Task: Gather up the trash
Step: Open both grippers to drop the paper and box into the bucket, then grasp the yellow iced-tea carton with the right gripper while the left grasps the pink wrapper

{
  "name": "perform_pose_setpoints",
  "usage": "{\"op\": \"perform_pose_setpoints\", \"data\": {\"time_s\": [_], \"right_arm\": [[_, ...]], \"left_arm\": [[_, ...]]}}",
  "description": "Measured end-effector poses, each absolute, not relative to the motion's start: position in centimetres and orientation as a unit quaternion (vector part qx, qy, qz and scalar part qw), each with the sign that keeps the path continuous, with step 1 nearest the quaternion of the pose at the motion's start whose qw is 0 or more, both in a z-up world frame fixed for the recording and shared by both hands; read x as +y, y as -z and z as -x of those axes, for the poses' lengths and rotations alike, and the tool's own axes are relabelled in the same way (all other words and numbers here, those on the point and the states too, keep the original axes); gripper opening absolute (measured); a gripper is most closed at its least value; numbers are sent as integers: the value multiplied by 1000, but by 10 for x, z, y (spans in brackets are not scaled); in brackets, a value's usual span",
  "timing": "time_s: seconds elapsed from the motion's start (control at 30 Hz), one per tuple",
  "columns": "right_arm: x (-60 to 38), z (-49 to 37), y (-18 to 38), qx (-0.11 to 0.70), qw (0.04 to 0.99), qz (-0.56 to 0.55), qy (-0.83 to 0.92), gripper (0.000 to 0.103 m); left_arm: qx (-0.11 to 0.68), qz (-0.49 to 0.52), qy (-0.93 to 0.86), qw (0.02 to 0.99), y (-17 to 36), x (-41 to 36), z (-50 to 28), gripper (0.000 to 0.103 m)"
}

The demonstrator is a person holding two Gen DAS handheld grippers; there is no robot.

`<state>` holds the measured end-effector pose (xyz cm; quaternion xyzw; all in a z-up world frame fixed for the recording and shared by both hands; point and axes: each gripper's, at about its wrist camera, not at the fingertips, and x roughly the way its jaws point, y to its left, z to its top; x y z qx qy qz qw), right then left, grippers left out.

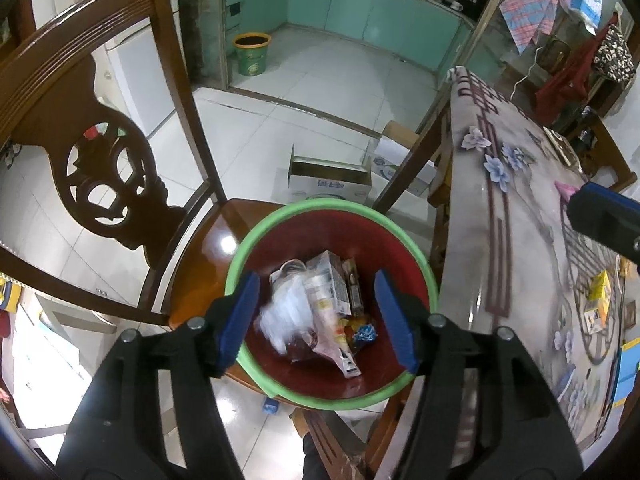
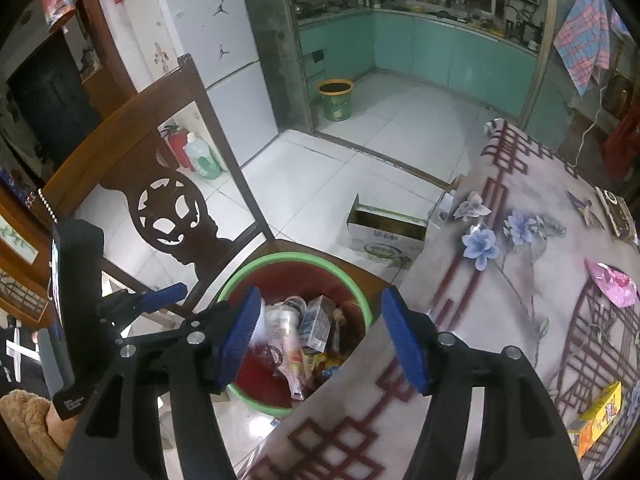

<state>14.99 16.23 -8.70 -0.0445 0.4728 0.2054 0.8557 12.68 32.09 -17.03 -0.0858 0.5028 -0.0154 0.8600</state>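
A red basin with a green rim (image 1: 320,206) sits on a wooden chair seat (image 1: 208,264) beside the table. It holds several pieces of trash: a small carton (image 1: 334,280), wrappers and a blurred white plastic piece (image 1: 286,314). My left gripper (image 1: 318,320) is open and empty right above the basin. My right gripper (image 2: 320,338) is open and empty over the table edge, with the basin (image 2: 292,258) below it. On the table (image 2: 520,320) lie a pink wrapper (image 2: 614,284) and a yellow box (image 2: 598,420); the box also shows in the left wrist view (image 1: 598,300).
The chair back (image 1: 100,152) rises left of the basin. An open cardboard box (image 1: 330,180) lies on the tiled floor beyond it. A green bucket (image 2: 336,100) stands in the kitchen doorway. A fire extinguisher (image 2: 178,146) and a bottle stand by the fridge.
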Motion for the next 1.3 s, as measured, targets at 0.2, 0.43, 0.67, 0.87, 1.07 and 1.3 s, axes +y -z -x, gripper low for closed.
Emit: {"op": "perform_pose_setpoints", "data": {"time_s": [0.2,0.43,0.67,0.87,1.07,1.3], "right_arm": [[124,-144,78,458,874,29,-160,70],[11,-131,91,472,881,-27,-24,75],[-120,-108,125,488,857,-94,139,88],[-203,-93,170,515,816,-137,223,90],[-226,-102,201,546,802,-139,198,90],[-229,-110,210,568,809,-102,114,68]], "left_arm": [[490,74,37,868,155,296,-125,59],[474,53,71,876,139,254,-123,59],[465,32,111,877,130,195,-113,59],[459,16,132,879,122,145,-102,66],[453,-10,149,879,114,91,-100,70],[438,-52,194,876,105,8,-116,70]]}}
